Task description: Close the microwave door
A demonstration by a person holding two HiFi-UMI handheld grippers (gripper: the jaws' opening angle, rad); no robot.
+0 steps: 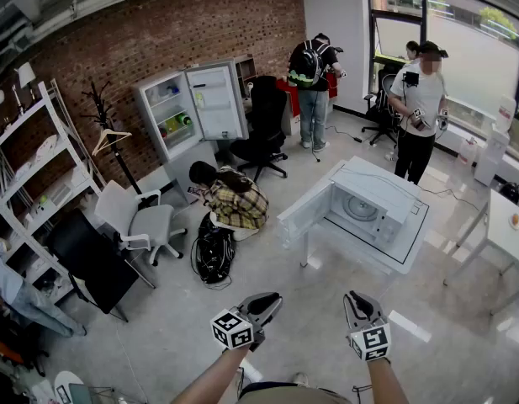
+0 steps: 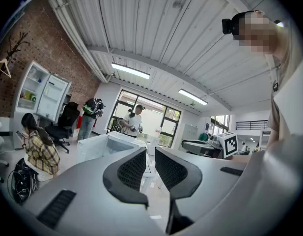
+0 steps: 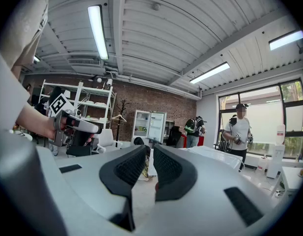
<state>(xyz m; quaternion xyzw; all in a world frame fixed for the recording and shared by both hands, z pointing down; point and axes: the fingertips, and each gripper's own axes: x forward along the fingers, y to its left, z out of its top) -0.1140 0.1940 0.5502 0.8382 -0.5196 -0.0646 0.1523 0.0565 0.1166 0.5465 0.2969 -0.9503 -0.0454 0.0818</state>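
Note:
The white microwave [image 1: 385,225] stands on a low white table across the floor ahead of me, its cavity and turntable showing. Its door [image 1: 304,212] hangs open, swung out to the left. Both grippers are held low in front of me, well short of it and touching nothing. My left gripper [image 1: 272,300] has its jaws together and holds nothing; in its own view [image 2: 151,154] the microwave [image 2: 99,147] lies beyond the jaws to the left. My right gripper [image 1: 357,300] [image 3: 150,152] also looks shut and empty, with the microwave [image 3: 215,154] to its right.
A person in a plaid shirt [image 1: 232,202] crouches on the floor left of the microwave, a black bag [image 1: 213,251] beside them. A white chair [image 1: 141,221], a black chair [image 1: 263,133], an open fridge [image 1: 192,108], shelves [image 1: 32,167] and two standing people [image 1: 417,112] ring the room.

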